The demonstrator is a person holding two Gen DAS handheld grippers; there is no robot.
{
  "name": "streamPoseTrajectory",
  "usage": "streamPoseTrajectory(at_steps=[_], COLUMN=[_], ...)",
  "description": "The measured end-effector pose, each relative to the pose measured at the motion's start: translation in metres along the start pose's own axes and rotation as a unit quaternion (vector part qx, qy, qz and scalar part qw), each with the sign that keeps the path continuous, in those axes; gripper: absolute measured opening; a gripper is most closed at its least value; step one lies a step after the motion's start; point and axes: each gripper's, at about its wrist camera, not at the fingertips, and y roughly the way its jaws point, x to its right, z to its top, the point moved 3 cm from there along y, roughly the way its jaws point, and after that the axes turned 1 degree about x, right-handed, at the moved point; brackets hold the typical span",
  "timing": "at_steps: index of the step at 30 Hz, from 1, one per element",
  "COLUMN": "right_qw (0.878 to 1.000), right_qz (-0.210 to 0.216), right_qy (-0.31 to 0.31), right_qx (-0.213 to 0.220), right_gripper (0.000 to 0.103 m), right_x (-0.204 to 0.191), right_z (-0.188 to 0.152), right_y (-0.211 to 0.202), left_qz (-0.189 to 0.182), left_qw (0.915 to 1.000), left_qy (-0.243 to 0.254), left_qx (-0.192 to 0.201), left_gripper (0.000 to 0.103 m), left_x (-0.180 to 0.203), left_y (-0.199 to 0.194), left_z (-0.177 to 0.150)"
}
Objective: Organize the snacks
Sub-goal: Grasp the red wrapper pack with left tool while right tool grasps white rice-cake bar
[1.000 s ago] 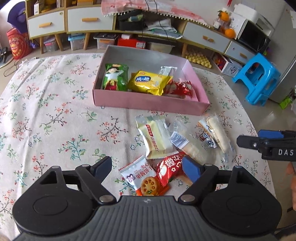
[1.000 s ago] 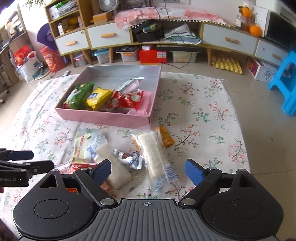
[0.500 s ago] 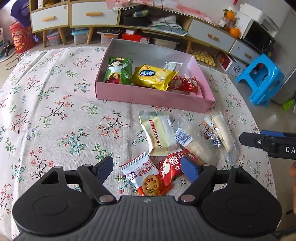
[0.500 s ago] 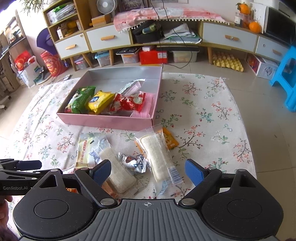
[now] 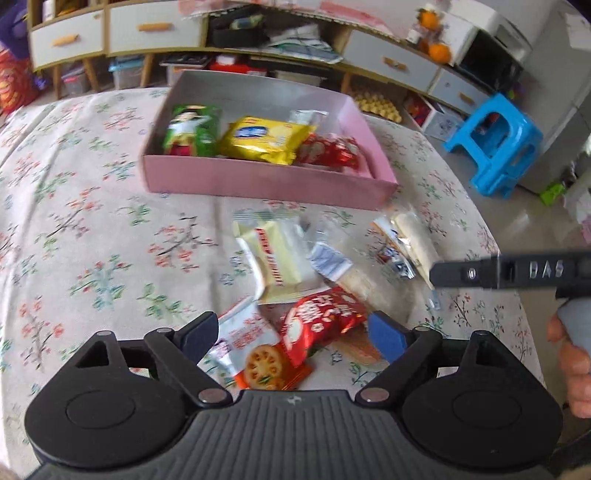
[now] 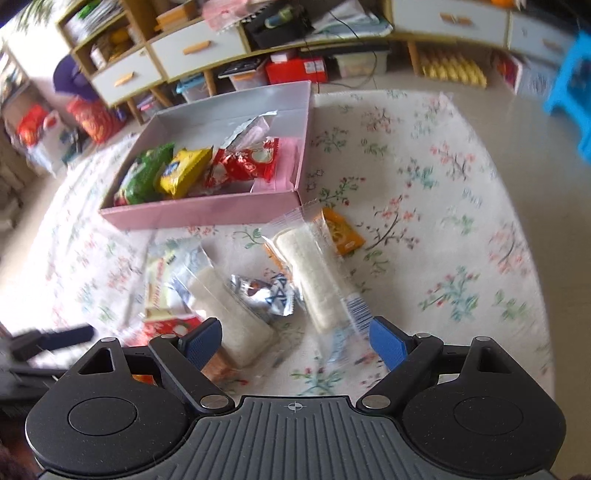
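Note:
A pink box on the floral cloth holds a green bag, a yellow bag and a red pack. Loose snacks lie in front of it. My left gripper is open, low over a red pack and an orange biscuit pack; a cream pack lies just beyond. My right gripper is open, above a long clear-wrapped white roll, a second white roll and a silver-blue wrapper.
An orange pack lies by the box's right corner. The right gripper's finger crosses the left wrist view at the right. A cabinet with drawers, storage bins and a blue stool stand beyond the table.
Both grippers have moved forward and lower toward the loose snacks, which now look larger. Both stay open and empty. No snack has moved.

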Motion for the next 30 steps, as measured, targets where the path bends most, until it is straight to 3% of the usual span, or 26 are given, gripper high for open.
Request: streamPoseTrajectory(at_steps=[3, 5, 10, 18, 26, 29, 30], right_qw=[1.0, 1.0, 1.0, 0.999, 0.998, 0.996, 0.995], right_qz=[-0.004, -0.008, -0.011, -0.029, -0.044, -0.057, -0.065], right_qy=[-0.004, -0.001, -0.001, -0.003, -0.047, -0.066, -0.074], right_qx=[0.007, 0.004, 0.007, 0.029, 0.025, 0.015, 0.014], right_gripper=[0.089, 0.089, 0.089, 0.088, 0.08, 0.064, 0.054], right_x=[-0.002, -0.002, 0.003, 0.014, 0.012, 0.008, 0.007], right_z=[0.001, 0.001, 0.003, 0.011, 0.01, 0.008, 0.008], right_y=[-0.001, 0.001, 0.001, 0.005, 0.031, 0.046, 0.049], left_qz=[-0.005, 0.002, 0.009, -0.007, 0.013, 0.014, 0.013], left_qw=[0.9995, 0.9991, 0.9981, 0.9998, 0.9981, 0.9984, 0.9984], left_qy=[0.032, 0.043, 0.06, 0.008, -0.044, -0.046, -0.046], left_qx=[-0.005, -0.005, -0.007, 0.02, 0.042, 0.03, 0.028], left_gripper=[0.086, 0.069, 0.041, 0.039, 0.039, 0.039, 0.039], left_x=[0.013, 0.017, 0.02, 0.0, -0.026, -0.028, -0.028], left_y=[0.017, 0.024, 0.023, -0.014, -0.023, -0.019, -0.018], left_z=[0.001, 0.0, 0.0, 0.012, 0.024, 0.022, 0.021])
